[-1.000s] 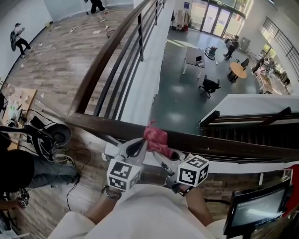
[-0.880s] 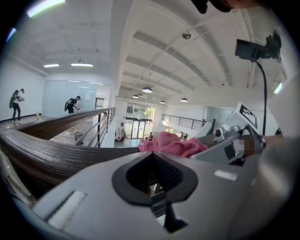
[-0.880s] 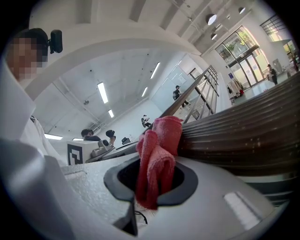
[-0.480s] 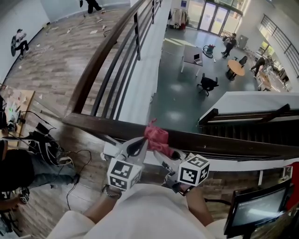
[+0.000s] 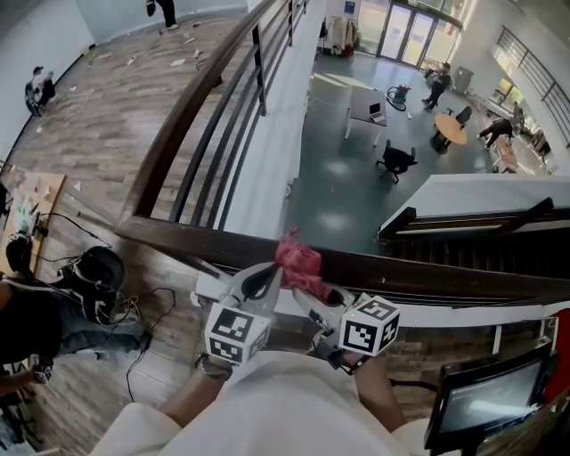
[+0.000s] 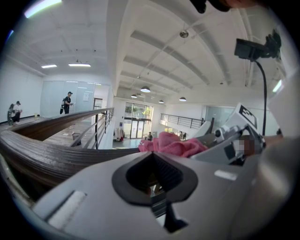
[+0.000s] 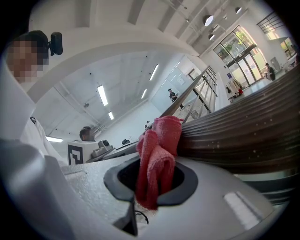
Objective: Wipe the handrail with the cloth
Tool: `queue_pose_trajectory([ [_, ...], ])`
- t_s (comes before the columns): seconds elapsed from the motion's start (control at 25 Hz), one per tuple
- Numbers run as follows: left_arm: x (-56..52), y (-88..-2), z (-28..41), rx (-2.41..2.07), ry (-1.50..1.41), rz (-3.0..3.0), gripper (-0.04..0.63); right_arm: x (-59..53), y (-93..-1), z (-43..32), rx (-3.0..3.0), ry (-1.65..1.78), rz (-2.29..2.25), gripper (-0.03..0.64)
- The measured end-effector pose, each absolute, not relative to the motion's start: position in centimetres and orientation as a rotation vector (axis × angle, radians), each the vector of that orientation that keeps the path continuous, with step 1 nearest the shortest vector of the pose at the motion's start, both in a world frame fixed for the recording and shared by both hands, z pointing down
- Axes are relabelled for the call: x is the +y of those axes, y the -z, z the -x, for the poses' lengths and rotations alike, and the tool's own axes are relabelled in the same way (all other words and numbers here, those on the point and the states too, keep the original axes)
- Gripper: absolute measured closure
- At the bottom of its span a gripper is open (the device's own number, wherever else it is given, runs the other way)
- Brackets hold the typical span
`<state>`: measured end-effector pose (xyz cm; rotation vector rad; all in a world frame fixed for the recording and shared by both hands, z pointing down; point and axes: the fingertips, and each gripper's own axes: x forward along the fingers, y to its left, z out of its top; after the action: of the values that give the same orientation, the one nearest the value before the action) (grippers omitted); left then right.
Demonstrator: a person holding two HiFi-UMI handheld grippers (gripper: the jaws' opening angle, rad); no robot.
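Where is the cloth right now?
In the head view, the pink cloth sits low centre, clamped in the right gripper. It lies against the wooden handrail, just right of the left gripper.

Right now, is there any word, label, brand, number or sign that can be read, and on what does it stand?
No text is readable in any view.
Left cube, right cube: black-and-white square patterns only, no letters.
Blue sign beside the far glass doors: too small to read.
Monitor: screen blurred, nothing legible.
Cloth in the right tongs: no label shows.
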<state>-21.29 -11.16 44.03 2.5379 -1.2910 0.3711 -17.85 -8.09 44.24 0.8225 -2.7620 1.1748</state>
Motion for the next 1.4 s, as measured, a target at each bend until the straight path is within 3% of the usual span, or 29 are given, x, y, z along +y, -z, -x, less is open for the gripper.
queue_pose_trajectory([
  [1.4,-11.5,-45.3,15.8,-1.142,-0.486,-2.667,0.591,-8.4,-45.7,13.0,-2.74,-1.203,-0.994,0.555],
])
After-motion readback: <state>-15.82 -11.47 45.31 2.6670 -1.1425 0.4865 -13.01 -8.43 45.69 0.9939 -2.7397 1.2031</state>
